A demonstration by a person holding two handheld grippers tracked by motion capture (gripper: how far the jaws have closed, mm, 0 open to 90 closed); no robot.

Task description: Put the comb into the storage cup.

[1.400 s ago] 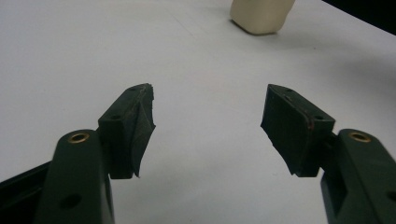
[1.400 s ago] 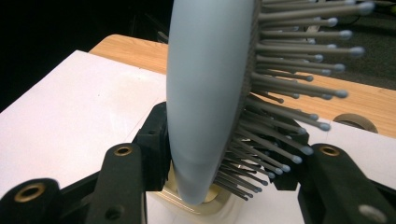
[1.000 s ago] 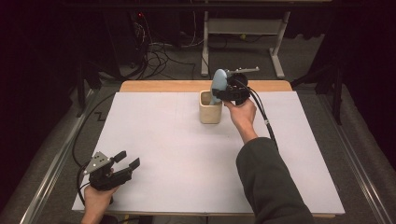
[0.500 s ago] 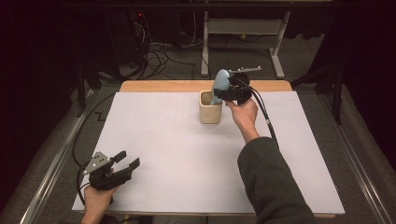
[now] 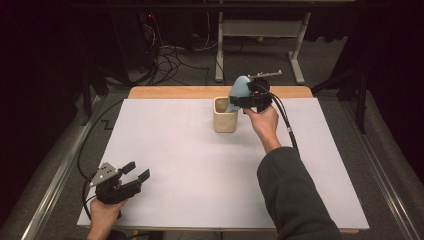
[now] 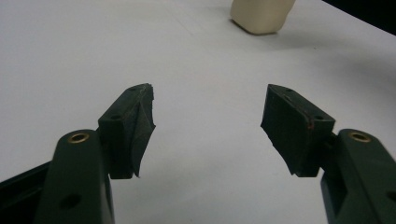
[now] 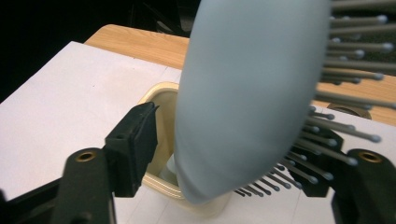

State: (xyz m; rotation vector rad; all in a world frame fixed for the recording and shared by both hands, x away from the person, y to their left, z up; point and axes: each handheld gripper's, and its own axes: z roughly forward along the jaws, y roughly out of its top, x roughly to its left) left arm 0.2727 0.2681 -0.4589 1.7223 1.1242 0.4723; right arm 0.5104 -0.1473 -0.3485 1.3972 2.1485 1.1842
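The big white table (image 5: 200, 165) filled most of the high view, and near its far edge stood a small cream cup (image 5: 224, 116). A pale blue hairbrush (image 5: 239, 93) stood in that cup with its handle end down inside and its wide head sticking up and leaning a bit toward the right gripper (image 5: 248, 101). So the brush's long way ran up and down, from the cup's bottom to the air above it. The right gripper was right at the brush head, close by the cup's far right side, and much nearer to the brush than the other one. In the right gripper view the hairbrush (image 7: 247, 93) sat between the two black jaws, with its thin bristles (image 7: 336, 126) poking toward the right-hand jaw. The jaws had just been opening, and a gap showed between the left-hand jaw and the blue back of the brush, so I judged the grip was let go and the cup (image 7: 161, 140) was holding the brush up. To pull away cleanly, the gripper would need to back off sideways from the head. The left gripper (image 5: 131, 176) was well apart, down at the near left corner, with its jaws spread wide and nothing between them.
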